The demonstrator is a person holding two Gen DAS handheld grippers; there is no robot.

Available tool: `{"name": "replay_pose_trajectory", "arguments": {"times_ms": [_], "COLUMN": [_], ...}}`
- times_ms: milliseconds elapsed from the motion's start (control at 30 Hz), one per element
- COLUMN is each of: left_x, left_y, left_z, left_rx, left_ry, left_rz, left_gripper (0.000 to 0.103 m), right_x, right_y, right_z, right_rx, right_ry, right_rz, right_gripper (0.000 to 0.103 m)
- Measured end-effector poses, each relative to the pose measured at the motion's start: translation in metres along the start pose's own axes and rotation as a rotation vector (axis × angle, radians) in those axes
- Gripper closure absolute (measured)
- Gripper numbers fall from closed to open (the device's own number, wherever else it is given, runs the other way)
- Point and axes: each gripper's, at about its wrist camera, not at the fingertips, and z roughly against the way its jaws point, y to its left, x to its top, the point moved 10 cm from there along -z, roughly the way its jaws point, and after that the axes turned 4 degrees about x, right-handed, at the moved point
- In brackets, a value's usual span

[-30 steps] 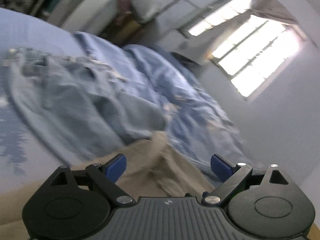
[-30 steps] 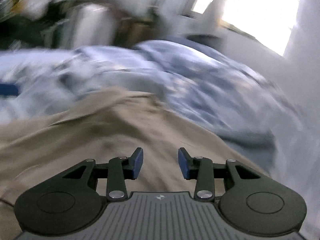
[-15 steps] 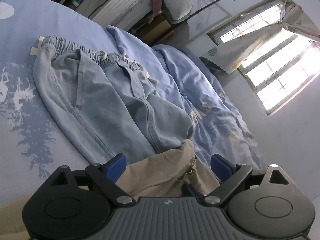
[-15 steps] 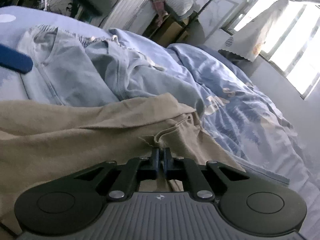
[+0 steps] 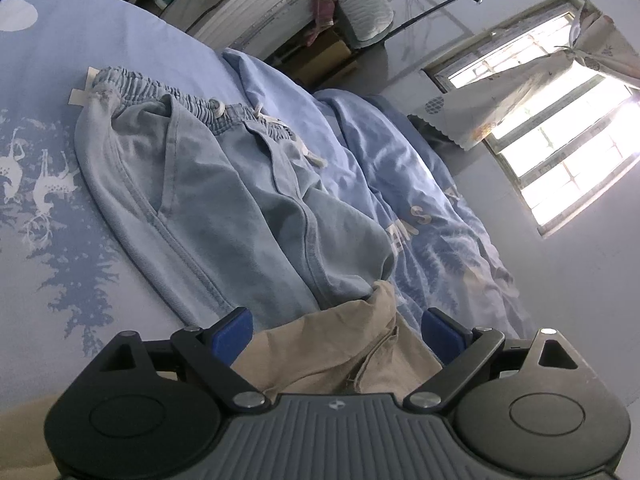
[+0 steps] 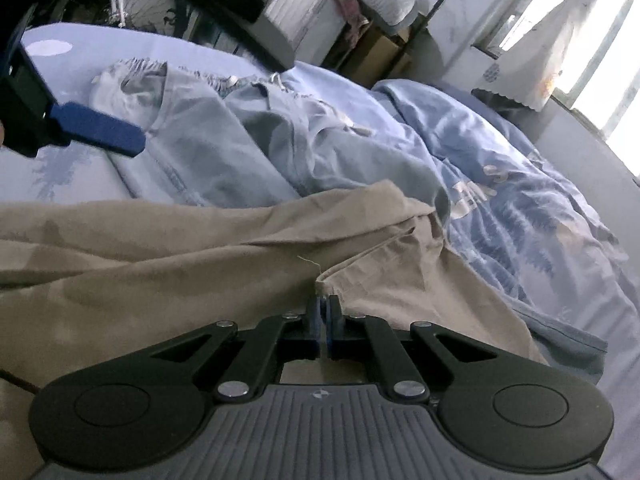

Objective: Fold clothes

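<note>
**Tech:** Left wrist view, status?

**Operator:** I am holding the left gripper (image 5: 338, 330) low over the bed (image 5: 132, 52), its fingers standing wide apart and straddling the edge of the tan garment (image 5: 340, 344) without pinching it, probably staging a second grip. The light-blue trousers (image 5: 224, 200), soft denim-like cloth with a gathered elastic waistband, are lying flat just beyond.

**Tech:** Right wrist view?

**Operator:** I am keeping the right gripper (image 6: 323, 310) clamped tight on the tan garment's hemmed, fraying corner, so I judge the fold is starting there. The thin matte weave is creasing into long ridges. The rumpled blue duvet (image 6: 520, 184) is bunching alongside.
</note>
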Motion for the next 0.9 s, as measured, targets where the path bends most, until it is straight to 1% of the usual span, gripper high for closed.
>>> {"name": "replay_pose_trajectory", "arguments": {"times_ms": [133,233,267,367,433,467,500,533,633,733,800,900], "left_x": [-0.001,-0.002,-0.001,0.001,0.003,0.005,0.007,0.010,0.018,0.022,0.023,0.025], "left_y": [0.000,-0.003,-0.004,-0.006,-0.006,-0.006,-0.005,-0.005,-0.006,-0.015,-0.026,-0.045], "left_z": [-0.003,-0.004,-0.004,-0.003,-0.003,-0.003,-0.003,-0.003,-0.001,0.007,0.017,0.043], "left_rx": [-0.004,-0.011,-0.013,-0.021,-0.024,-0.027,-0.030,-0.036,-0.072,-0.134,-0.179,-0.252], "left_ry": [0.017,0.024,0.023,0.018,0.016,0.015,0.013,0.012,0.011,0.009,-0.001,-0.024], "left_rz": [0.001,-0.019,-0.025,-0.032,-0.029,-0.024,-0.020,-0.016,-0.011,-0.022,-0.055,-0.128], "left_gripper": [0.009,0.009,0.009,0.009,0.009,0.009,0.009,0.009,0.009,0.009,0.009,0.009], "right_x": [-0.005,-0.004,-0.003,-0.002,-0.002,-0.003,-0.003,-0.004,-0.005,-0.009,-0.010,-0.011], "right_y": [0.003,0.002,0.000,-0.010,-0.017,-0.021,-0.025,-0.028,-0.041,-0.054,-0.059,-0.060], "right_z": [-0.004,0.000,0.004,0.021,0.036,0.047,0.057,0.070,0.115,0.173,0.218,0.287], "right_rx": [0.054,0.064,0.060,0.043,0.018,0.001,-0.016,-0.035,-0.102,-0.185,-0.231,-0.289], "right_ry": [0.032,0.029,0.022,-0.005,-0.023,-0.035,-0.046,-0.059,-0.105,-0.162,-0.203,-0.268], "right_rz": [-0.028,-0.055,-0.073,-0.144,-0.184,-0.201,-0.218,-0.236,-0.304,-0.392,-0.459,-0.536], "right_gripper": [0.101,0.098,0.095,0.094,0.088,0.083,0.077,0.075,0.074,0.071,0.067,0.067]}}
